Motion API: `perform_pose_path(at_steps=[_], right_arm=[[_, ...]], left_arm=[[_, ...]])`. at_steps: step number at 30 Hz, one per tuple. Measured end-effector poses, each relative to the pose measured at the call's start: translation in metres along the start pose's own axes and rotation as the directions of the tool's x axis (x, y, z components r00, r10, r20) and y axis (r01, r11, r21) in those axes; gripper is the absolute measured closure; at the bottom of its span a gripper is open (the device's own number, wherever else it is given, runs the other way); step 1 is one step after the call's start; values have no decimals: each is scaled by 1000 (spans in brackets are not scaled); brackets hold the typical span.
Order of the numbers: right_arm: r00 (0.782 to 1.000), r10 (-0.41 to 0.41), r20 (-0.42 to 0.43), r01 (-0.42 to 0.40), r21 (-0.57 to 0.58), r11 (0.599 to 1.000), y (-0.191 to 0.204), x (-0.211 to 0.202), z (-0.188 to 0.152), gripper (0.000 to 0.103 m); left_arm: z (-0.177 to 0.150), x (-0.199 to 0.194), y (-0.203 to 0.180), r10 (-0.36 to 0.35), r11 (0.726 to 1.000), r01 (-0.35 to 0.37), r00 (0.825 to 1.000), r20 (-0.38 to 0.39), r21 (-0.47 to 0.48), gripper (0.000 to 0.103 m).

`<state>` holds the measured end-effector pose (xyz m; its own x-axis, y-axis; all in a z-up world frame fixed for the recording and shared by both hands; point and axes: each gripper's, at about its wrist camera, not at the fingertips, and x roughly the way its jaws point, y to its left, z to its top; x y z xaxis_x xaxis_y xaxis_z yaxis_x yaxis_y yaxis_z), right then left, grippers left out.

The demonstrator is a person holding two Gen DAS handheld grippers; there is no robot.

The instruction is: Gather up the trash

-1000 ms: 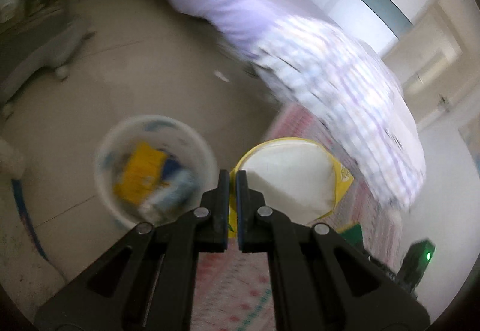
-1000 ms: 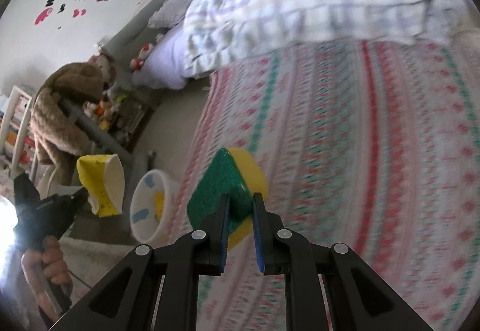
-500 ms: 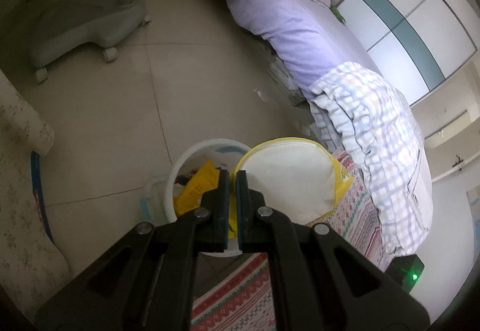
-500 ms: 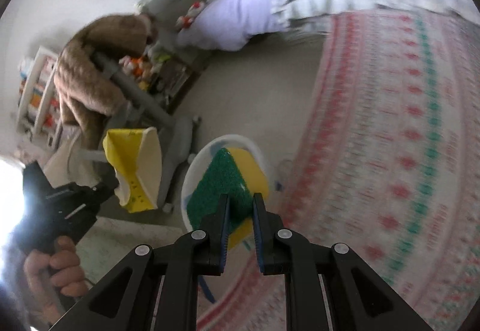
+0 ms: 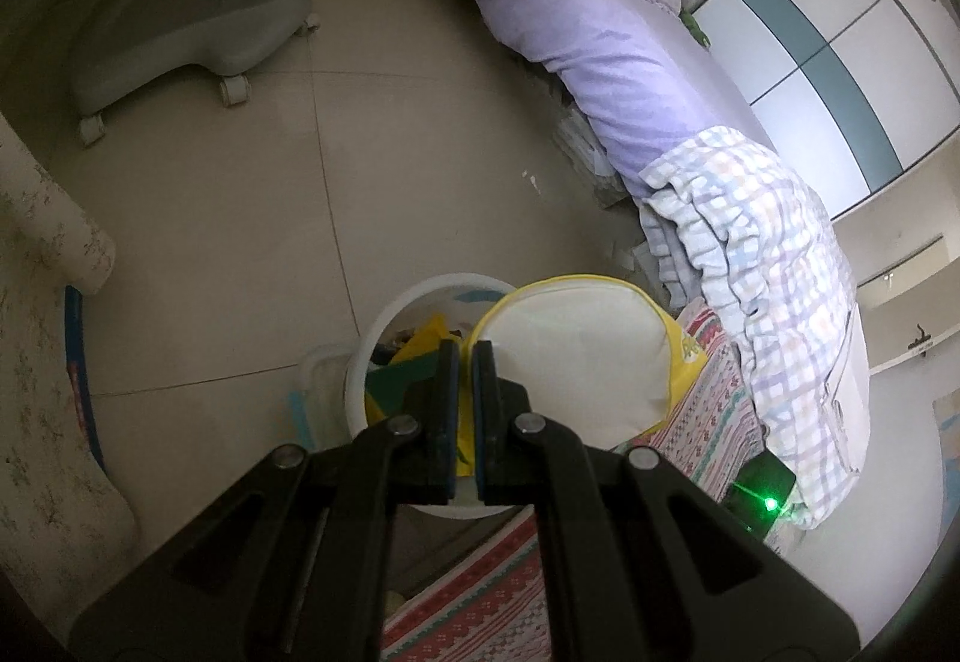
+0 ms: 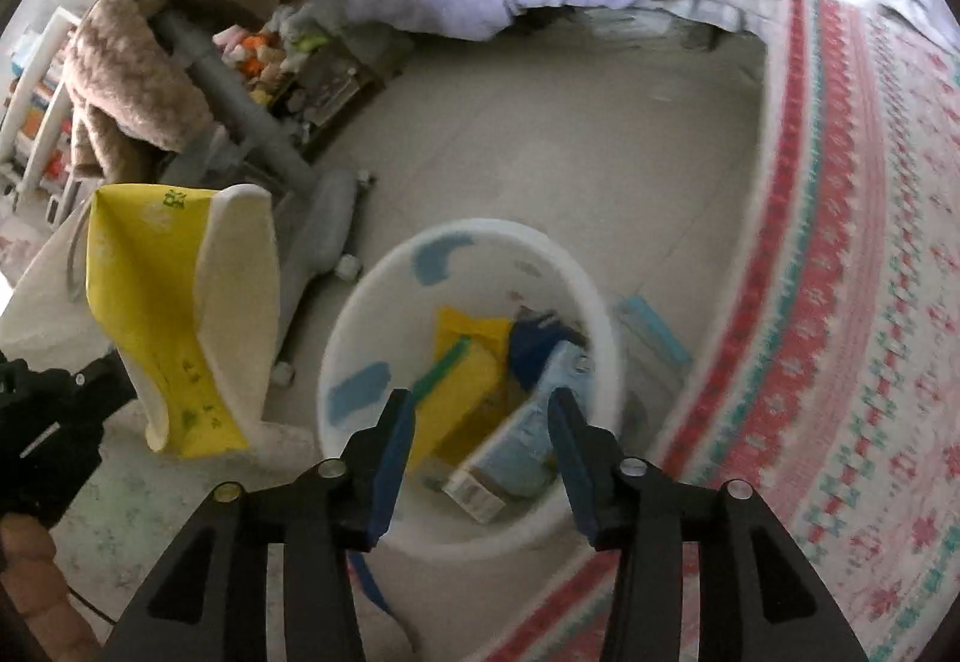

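Right wrist view: the white bin (image 6: pixel 474 386) stands on the floor (image 6: pixel 540 134) beside the patterned rug (image 6: pixel 840 302). My right hand-held gripper (image 6: pixel 480 422) has just been opening, empty, above it; the sponge (image 6: pixel 462 392) lies inside. My left hand-held gripper (image 5: pixel 465 380) stays clenched on the yellow paper bowl (image 5: pixel 576 350).

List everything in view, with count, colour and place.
bin: 1, white with blue patches, on the floor by the rug
sponge: 1, yellow and green, in the bin
cartons: several, blue and yellow, in the bin
paper bowl: 1, yellow outside, white inside, held beside the bin
rug: 1, pink patterned, on the floor
bed: 1, lilac sheet, checked quilt
chair: 1, grey, wheeled
plush bear: 1, brown, on the chair
left gripper: shut on the paper bowl
right gripper: just opened, empty, above the bin
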<state>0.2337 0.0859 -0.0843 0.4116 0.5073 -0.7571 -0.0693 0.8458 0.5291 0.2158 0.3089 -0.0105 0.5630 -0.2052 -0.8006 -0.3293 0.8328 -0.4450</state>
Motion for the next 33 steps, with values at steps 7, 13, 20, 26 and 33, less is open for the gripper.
perform_pose_path(at_steps=[7,13,20,26,33], right_arm=[[997,28,67,-35,104,994,-38,-38,-2,54],[995,50,89,-64,156,986,-60,-61,-8,53],[992,35,122,-51,130,990,-79,-115,-26,53],[991,37,132,-52,105,993,-90,-164,-47,49],[991,66,113,-67,10,998,-71,-210,-82,47]], left_arm=[[-3,11,-5,27,999,-26,999,-24,29,98],[5,66,-24,156,969,-135,984,-89,206,72],[3,62,-24,102,984,-83,988,-113,159,72],[-20,22,-31,117,980,-107,992,-53,168,72],[-55,-32,-48,118,965,-132,990,71,228,61]])
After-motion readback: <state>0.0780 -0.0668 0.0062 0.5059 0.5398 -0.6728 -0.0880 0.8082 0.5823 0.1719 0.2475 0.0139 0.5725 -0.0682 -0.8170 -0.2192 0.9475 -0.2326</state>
